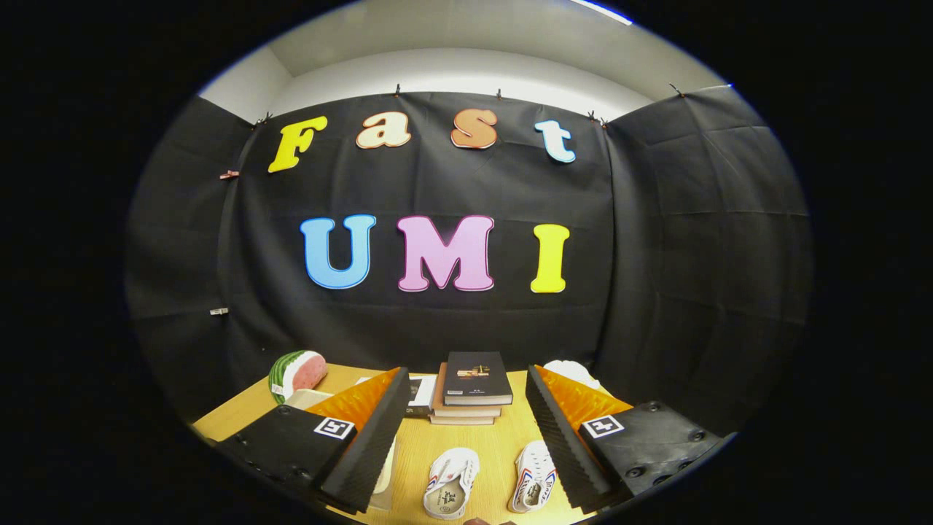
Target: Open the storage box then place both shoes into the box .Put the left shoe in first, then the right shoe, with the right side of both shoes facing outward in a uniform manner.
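Two white shoes lie on the wooden table (430, 448) in the lower centre of the frame, between the two fingers and apart from both; the left-hand shoe (450, 483) shows its insole and opening, with striped trim on its side; the right-hand shoe (534, 476) lies just beside it, a strip of bare table between them, and runs close along the inner face of the right finger; whether it touches that finger cannot be told. Which shoe is the left of the pair cannot be told from this angle.

The gripper (466, 430) stands wide open and holds nothing; its fingers splay outward at lower left and lower right of the frame, and each carries a square printed marker on its outer block.

A pale flat thing (312, 397), possibly the storage box or its lid, shows at lower left behind the left finger, largely hidden by it; its state, open or closed, cannot be told.

Beyond the shoes, at centre frame, a stack of books (470, 394) rests on the table, the top one dark-covered; a further flat dark-edged item (421, 394) lies just to the left of the stack, partly hidden by the left finger. A watermelon-slice toy (295, 373) stands at the far left of the table; a white rounded item (574, 372) shows past the right finger, too hidden to identify. Black cloth walls close the booth behind and on both sides.
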### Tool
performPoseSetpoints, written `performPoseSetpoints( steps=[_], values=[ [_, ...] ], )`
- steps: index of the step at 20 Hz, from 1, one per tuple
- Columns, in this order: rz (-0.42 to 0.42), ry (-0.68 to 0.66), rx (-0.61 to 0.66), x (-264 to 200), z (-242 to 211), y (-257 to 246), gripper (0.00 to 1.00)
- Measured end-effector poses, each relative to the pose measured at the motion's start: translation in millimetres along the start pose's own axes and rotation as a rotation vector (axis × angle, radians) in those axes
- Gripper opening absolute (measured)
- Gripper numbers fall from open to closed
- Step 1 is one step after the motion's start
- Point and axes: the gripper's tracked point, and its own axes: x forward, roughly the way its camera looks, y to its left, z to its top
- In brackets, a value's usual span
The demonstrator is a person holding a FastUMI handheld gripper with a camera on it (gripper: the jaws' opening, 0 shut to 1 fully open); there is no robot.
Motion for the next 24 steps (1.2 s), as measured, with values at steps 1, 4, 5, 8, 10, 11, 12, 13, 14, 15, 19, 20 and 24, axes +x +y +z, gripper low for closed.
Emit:
performPoseSetpoints(
  steps=[1, 4, 5, 8, 10, 11, 12, 13, 14, 15, 19, 20, 24],
  values=[
    [0.005, 0.02, 0.007, 3, -2, 1, 0.97],
    [0.029, 0.067, 0.05, 12, -9, 7, 0.97],
    [0.051, 0.084, 0.063, 17, -11, 10, 0.97],
    [0.156, 0.206, 0.127, 30, -38, 26, 0.98],
    [0.208, 0.33, 0.201, 36, -63, 34, 0.98],
    [0.241, 0.396, 0.249, 40, -75, 42, 0.98],
    [0.281, 0.452, 0.292, 42, -85, 50, 0.98],
    [0.32, 0.497, 0.323, 45, -94, 58, 0.98],
    [0.361, 0.549, 0.344, 47, -103, 67, 0.98],
    [0.398, 0.604, 0.357, 46, -115, 73, 0.98],
    [0.516, 0.787, 0.389, 32, -168, 93, 0.99],
    [0.544, 0.821, 0.391, 29, -179, 95, 0.99],
    [0.649, 0.973, 0.553, 28, -204, 116, 0.98]
  ],
)
